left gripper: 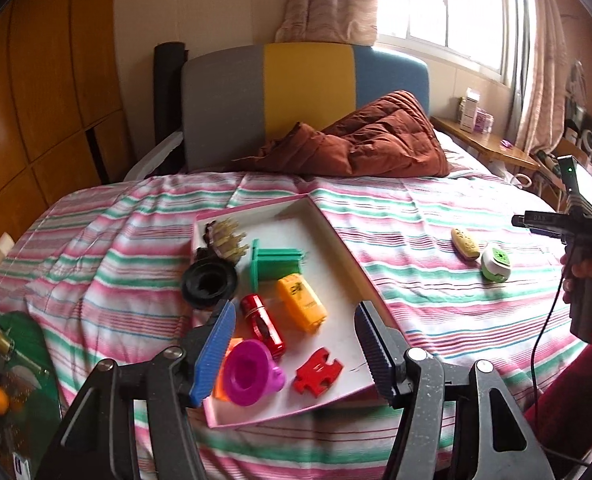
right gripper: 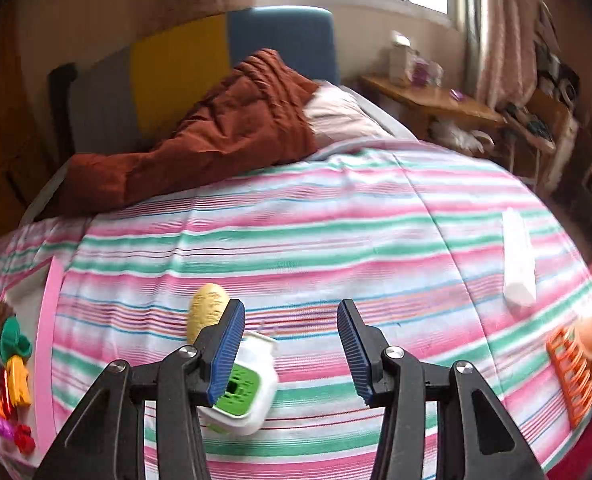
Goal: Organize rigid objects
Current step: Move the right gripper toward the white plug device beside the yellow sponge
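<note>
On the striped bed (left gripper: 435,280), the pink-rimmed tray (left gripper: 331,224) serves as the landmark. Inside it, from its left side, lie a black ring (left gripper: 210,284), a green holder (left gripper: 276,266), a red bottle (left gripper: 264,324), an orange case (left gripper: 301,304), a magenta funnel (left gripper: 250,372) and a red puzzle piece (left gripper: 317,372). The left gripper (left gripper: 294,354) hovers over the tray's near end, fingers apart with nothing between them. Right of the tray, on the bedcover, a yellow oval piece (right gripper: 206,310) and a white-and-green device (right gripper: 242,396) sit side by side. The right gripper (right gripper: 292,352) hangs just right of them, fingers apart and empty. Further right lie a white packet (right gripper: 517,264) and an orange rack (right gripper: 571,380).
</note>
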A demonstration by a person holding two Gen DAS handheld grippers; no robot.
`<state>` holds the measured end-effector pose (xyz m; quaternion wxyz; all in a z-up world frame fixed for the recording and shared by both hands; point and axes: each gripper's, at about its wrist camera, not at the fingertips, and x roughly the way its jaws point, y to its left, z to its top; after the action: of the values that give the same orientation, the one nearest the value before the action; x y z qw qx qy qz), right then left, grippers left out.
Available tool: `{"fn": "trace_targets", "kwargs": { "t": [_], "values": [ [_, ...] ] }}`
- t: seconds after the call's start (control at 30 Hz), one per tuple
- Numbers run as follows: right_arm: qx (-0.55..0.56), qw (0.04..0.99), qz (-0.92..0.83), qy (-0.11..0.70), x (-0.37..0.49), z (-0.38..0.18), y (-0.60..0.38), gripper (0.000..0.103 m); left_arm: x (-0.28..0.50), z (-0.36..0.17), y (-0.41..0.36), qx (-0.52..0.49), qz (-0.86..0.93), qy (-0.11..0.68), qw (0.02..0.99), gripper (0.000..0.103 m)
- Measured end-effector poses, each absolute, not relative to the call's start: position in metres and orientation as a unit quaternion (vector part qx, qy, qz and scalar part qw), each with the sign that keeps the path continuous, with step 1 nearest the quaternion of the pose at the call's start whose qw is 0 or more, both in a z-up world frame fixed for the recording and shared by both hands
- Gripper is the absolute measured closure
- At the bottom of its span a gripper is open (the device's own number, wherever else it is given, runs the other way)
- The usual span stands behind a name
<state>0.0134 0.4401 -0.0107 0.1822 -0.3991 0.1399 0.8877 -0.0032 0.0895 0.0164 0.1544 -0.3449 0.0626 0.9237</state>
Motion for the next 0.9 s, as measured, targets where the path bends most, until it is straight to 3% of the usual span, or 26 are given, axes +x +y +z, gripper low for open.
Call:
{"fn": "trace_targets", "kwargs": {
  "t": [0.07, 0.17, 0.6, 0.67, 0.77, 0.9],
  "values": [
    [-0.393, 0.193, 0.875, 0.207, 0.019, -0.013, 0.462, 0.055, -0.006, 0.016, 0.102, -0.347, 0.92, 0.067, 0.169, 0.04],
    [-0.399, 0.201, 0.861, 0.245, 0.024, -0.018, 0.477, 0.055, -0.01, 0.014, 0.121, -0.354, 0.914, 0.071, 0.185, 0.04],
    [-0.439, 0.155, 0.826, 0.318, 0.018, -0.04, 0.484, 0.051, -0.017, 0.003, 0.183, -0.37, 0.893, 0.089, 0.241, 0.04],
    [-0.452, 0.14, 0.821, 0.32, 0.014, -0.043, 0.479, 0.051, -0.017, 0.001, 0.188, -0.372, 0.89, 0.092, 0.245, 0.04],
    [-0.473, 0.117, 0.82, 0.301, 0.007, -0.048, 0.467, 0.042, -0.018, -0.002, 0.195, -0.378, 0.886, 0.094, 0.25, 0.04],
    [-0.495, 0.107, 0.824, 0.253, -0.001, -0.052, 0.447, 0.041, -0.018, -0.008, 0.201, -0.387, 0.881, 0.09, 0.257, 0.04]
  ]
}}
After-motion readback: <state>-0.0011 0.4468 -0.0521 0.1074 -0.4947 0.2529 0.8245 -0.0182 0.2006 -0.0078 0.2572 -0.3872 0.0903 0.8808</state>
